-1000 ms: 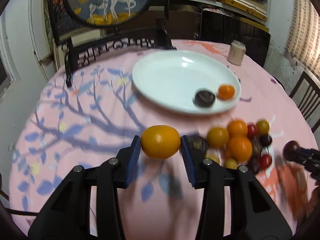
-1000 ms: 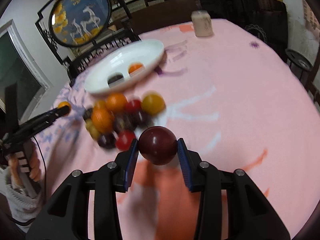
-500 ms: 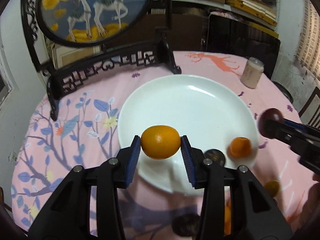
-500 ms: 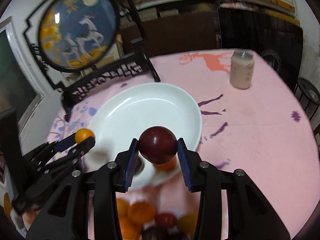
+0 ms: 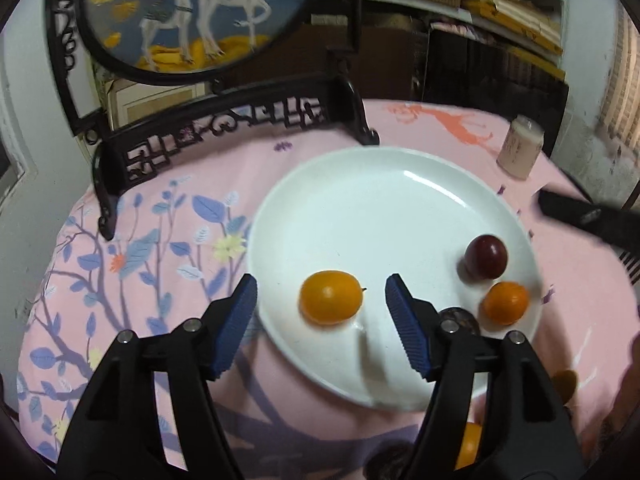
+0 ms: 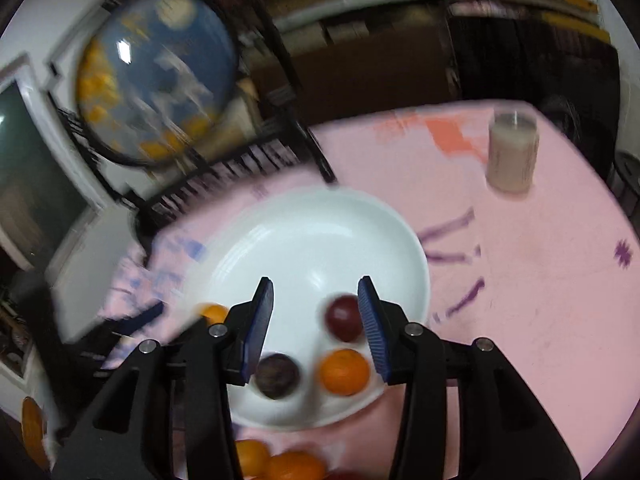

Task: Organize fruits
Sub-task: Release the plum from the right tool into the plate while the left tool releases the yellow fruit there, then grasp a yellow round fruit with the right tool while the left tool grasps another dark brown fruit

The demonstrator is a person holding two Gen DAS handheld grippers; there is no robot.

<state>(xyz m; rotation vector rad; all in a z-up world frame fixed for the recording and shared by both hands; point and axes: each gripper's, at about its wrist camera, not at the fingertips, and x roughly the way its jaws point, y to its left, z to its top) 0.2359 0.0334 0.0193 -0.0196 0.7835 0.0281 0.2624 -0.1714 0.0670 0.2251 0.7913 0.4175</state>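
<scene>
Both claws have opened, dropping orange fruit and plum onto plate.

One plate – four fruits on it.

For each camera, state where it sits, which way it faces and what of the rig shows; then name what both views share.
Left wrist: rides the left gripper, angled down at the white plate; its blue-padded fingers, opening, flank the yellow-orange fruit.
Right wrist: rides the right gripper, angled down at the plate's near rim; fingers opening beside the dark red fruit.
Shared: plate, fruits, jar, round deer screen.
</scene>
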